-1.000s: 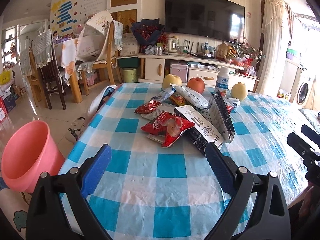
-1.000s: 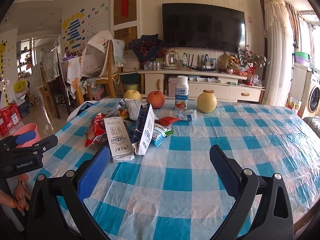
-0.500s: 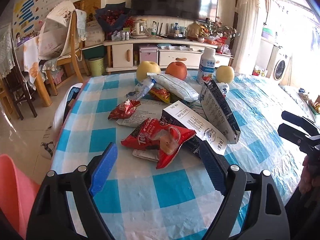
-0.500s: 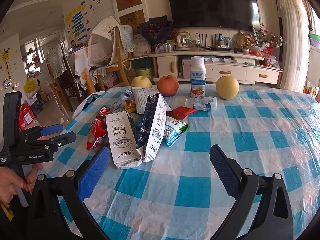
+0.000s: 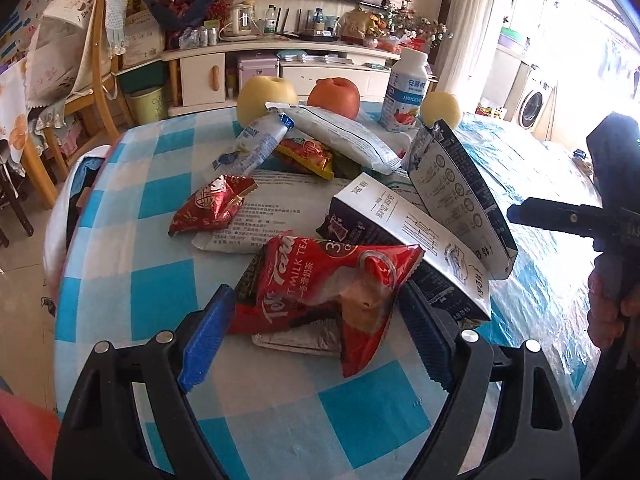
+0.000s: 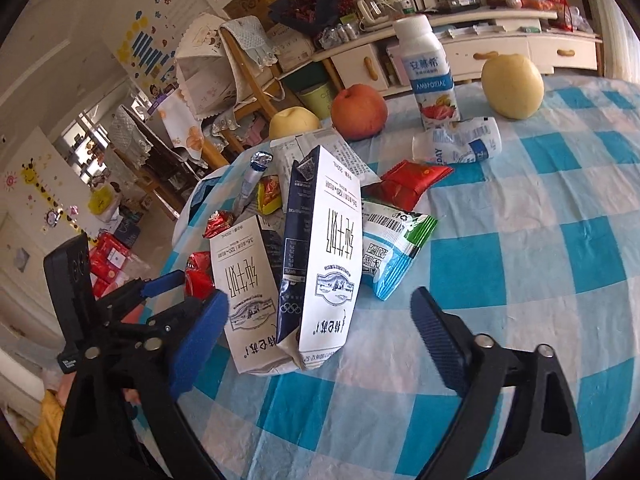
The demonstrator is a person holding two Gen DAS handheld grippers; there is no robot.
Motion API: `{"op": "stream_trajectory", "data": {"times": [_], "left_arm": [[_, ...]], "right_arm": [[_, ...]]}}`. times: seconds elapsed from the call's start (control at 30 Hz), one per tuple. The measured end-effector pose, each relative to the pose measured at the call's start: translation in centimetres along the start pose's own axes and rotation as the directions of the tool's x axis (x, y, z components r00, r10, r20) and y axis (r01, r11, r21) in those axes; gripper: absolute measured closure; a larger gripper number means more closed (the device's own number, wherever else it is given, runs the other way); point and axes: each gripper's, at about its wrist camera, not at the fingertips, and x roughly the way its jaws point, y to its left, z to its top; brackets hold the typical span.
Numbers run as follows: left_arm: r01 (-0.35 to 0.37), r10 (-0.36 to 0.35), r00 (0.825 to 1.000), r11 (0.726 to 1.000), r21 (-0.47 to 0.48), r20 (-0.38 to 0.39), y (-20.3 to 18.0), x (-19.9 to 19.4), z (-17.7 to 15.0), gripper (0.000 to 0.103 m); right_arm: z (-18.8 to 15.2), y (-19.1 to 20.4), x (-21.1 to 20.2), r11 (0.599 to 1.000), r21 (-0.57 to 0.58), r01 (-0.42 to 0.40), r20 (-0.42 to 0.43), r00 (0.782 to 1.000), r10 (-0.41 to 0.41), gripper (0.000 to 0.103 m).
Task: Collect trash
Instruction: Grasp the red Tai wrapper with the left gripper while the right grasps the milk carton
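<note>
A pile of trash lies on the blue-checked table [image 5: 132, 292]. My left gripper [image 5: 316, 328] is open, its blue pads on either side of a red milk tea packet [image 5: 320, 284]. Behind it lie two white-and-navy milk cartons [image 5: 408, 232], a small red wrapper [image 5: 212, 204] and white wrappers [image 5: 344, 136]. My right gripper [image 6: 320, 320] is open around the near ends of the two cartons [image 6: 324, 248], not touching them. A green-and-blue wrapper [image 6: 392, 252] and a red packet [image 6: 412, 180] lie beside them. The left gripper also shows in the right wrist view [image 6: 160, 300].
Two yellow pears [image 6: 512, 84], a red apple [image 6: 358, 110] and an upright yogurt bottle [image 6: 428, 68] stand at the table's far side. A crumpled white bottle wrapper [image 6: 460, 142] lies near them. A pink bin's rim [image 5: 24, 428] shows at the lower left. Chairs and a TV cabinet stand beyond.
Both grippers have moved forward and down to the pile. The left now straddles the red milk tea packet; the right now straddles the cartons. Both stay open.
</note>
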Motion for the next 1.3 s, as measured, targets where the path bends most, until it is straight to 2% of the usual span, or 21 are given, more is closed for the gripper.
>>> {"op": "stream_trajectory", "data": {"times": [0.1,0.33,0.47,0.53,0.63,0.7,0.8,0.93,1.03,1.1,1.17,1.23,1.3], "left_arm": [[0.027,-0.027,1.000,1.000,0.002,0.010,0.3,0.5,0.4,0.019],[0.063,-0.062,0.998,0.997,-0.036,0.018,0.4,0.9,0.8,0.019],[0.065,-0.065,0.998,0.997,-0.028,0.010,0.1,0.8,0.7,0.019],[0.058,-0.058,0.998,0.998,-0.029,0.000,0.1,0.9,0.8,0.018],[0.017,-0.018,1.000,0.998,-0.053,-0.013,0.5,1.4,0.8,0.007],[0.020,-0.021,1.000,0.996,-0.087,-0.012,1.1,1.6,1.0,0.007],[0.005,-0.005,1.000,0.996,-0.089,-0.001,1.2,1.7,1.1,0.007],[0.021,-0.023,1.000,0.994,-0.111,-0.011,1.1,2.2,1.0,0.007],[0.037,-0.041,0.999,0.991,-0.131,-0.031,0.7,2.9,0.9,0.012],[0.019,-0.025,0.998,0.992,-0.124,-0.051,0.1,3.2,0.9,0.021],[-0.010,0.003,0.999,0.992,-0.129,-0.053,-0.3,3.1,0.9,0.023],[-0.024,0.013,0.998,0.985,-0.172,-0.062,0.0,3.0,0.8,0.025],[-0.041,0.028,0.997,0.977,-0.208,-0.067,0.2,2.8,0.6,0.027]], "right_arm": [[0.5,-0.3,0.6,1.000,0.014,-0.005,-0.006,1.000,0.005,0.026],[1.3,1.9,1.4,0.995,-0.094,0.026,0.017,1.000,-0.024,0.027],[1.3,2.8,2.5,0.985,-0.159,0.071,0.019,0.997,-0.069,0.027],[1.2,2.9,3.3,0.978,-0.177,0.110,0.005,0.994,-0.111,0.033],[1.1,2.5,4.2,0.971,-0.190,0.145,-0.021,0.988,-0.152,0.038],[1.0,2.5,4.2,0.963,-0.206,0.174,-0.016,0.983,-0.181,0.040],[1.2,2.4,4.1,0.965,-0.201,0.166,-0.008,0.985,-0.171,0.042],[1.2,2.3,4.2,0.964,-0.203,0.173,-0.015,0.984,-0.180,0.054],[1.1,2.5,4.1,0.957,-0.218,0.192,-0.008,0.980,-0.199,0.059],[1.1,2.7,4.0,0.952,-0.229,0.202,0.002,0.978,-0.208,0.063],[1.2,2.7,3.8,0.948,-0.236,0.213,0.011,0.976,-0.216,0.067],[1.3,2.6,3.7,0.945,-0.235,0.228,0.017,0.973,-0.230,0.076],[1.4,2.3,3.5,0.947,-0.224,0.230,0.020,0.973,-0.232,0.077]]}}
